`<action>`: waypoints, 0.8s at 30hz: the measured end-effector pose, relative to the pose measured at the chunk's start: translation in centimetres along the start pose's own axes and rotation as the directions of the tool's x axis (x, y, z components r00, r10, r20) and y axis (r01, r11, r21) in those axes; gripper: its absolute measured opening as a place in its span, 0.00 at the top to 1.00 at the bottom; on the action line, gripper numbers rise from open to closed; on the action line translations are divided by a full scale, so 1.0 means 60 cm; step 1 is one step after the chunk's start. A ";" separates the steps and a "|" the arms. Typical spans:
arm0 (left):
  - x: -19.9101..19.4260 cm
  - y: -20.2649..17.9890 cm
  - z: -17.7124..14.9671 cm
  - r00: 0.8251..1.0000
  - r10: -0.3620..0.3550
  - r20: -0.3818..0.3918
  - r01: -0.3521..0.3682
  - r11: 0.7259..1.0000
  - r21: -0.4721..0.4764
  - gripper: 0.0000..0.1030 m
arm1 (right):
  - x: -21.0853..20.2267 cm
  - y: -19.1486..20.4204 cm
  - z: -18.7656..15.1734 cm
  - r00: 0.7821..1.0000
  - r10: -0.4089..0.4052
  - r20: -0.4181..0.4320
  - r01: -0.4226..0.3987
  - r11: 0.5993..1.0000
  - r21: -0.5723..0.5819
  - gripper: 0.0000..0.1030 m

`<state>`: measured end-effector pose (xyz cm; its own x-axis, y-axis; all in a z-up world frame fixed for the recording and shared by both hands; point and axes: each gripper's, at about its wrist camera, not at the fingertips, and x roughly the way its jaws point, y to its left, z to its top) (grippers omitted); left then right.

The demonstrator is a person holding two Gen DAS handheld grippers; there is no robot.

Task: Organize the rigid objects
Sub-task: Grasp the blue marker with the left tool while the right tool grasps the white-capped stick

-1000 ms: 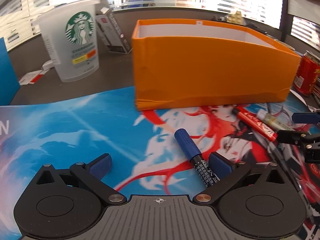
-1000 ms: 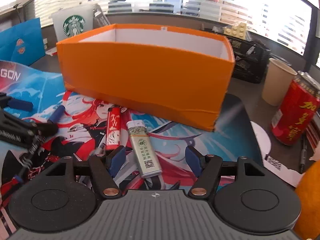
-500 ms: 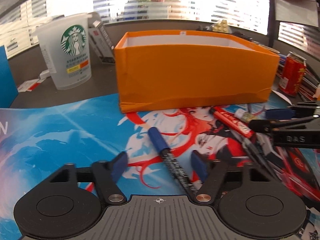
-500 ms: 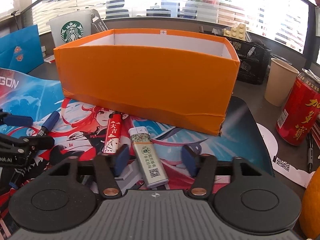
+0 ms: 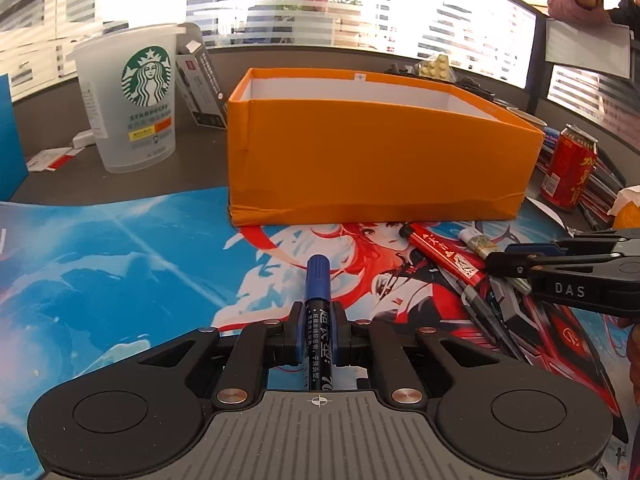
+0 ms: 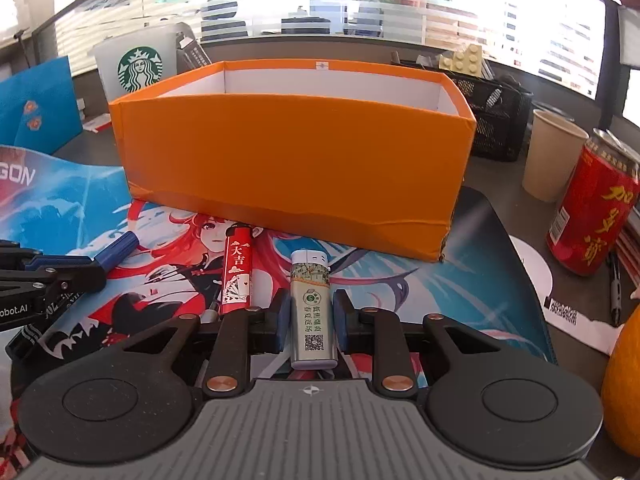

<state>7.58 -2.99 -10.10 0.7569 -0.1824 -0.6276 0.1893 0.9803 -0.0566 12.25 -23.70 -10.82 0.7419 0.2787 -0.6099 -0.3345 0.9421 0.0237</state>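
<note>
Left gripper (image 5: pixel 316 334): we see both pads pressed against the barrel of the blue-capped marker (image 5: pixel 317 312), cap pointing away toward the orange box (image 5: pixel 376 160). The marker appears to lie low on the printed mat (image 5: pixel 120 264); we cannot tell whether it has left the surface.

Right gripper (image 6: pixel 308 320): pads sit at either side of the pale green lighter (image 6: pixel 311 308), touching or very nearly so; we read it as clamped on the lighter. The lighter lies lengthwise between the fingers, its white top toward the box.

The red lighter (image 6: pixel 238 274) rests just left of the green one, close to the right gripper's left finger. A thin grey pen (image 6: pixel 212 306) pokes out below it.

The box stands at the far edge of the mat, open on top, white inside; we see nothing in it from here.

Risks, as we judge them:
- The marker is round and held near mid-barrel; a loose grip could let it pivot cap-down on the lift.
- The box wall is tall. A low carry would strike the near wall and push the box back.
- The right gripper's left finger may drag the red lighter along.
- Both grippers heading for the same box could collide over the opening.
</note>
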 end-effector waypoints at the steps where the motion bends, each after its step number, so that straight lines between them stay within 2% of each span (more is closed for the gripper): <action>1: -0.003 0.002 0.000 1.000 0.000 0.004 0.000 1.000 -0.005 0.90 | -0.002 -0.002 0.000 1.000 0.007 -0.001 -0.007 1.000 0.009 0.79; 15: -0.051 0.018 0.025 0.997 -0.015 0.074 0.017 1.000 -0.023 0.90 | -0.050 0.001 0.008 0.998 0.021 0.065 -0.023 0.999 0.040 0.81; 18: -0.064 0.019 0.034 0.995 -0.024 0.094 0.026 0.999 -0.021 0.90 | -0.068 0.005 0.016 0.996 0.019 0.088 -0.022 0.999 0.032 0.82; 21: -0.067 0.018 0.040 0.995 -0.028 0.101 0.029 1.000 -0.012 0.90 | -0.077 0.006 0.024 0.995 0.020 0.096 -0.023 0.999 0.028 0.91; 24: -0.060 0.018 0.036 0.996 -0.033 0.086 0.034 0.999 -0.016 0.90 | -0.070 0.006 0.022 0.996 0.011 0.084 -0.014 1.000 0.026 0.91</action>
<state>6.39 -1.46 -6.24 0.8014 -0.2204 -0.5560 0.2052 0.9745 -0.0905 9.82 -24.30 -7.20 0.7840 0.3040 -0.5412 -0.3291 0.9428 0.0528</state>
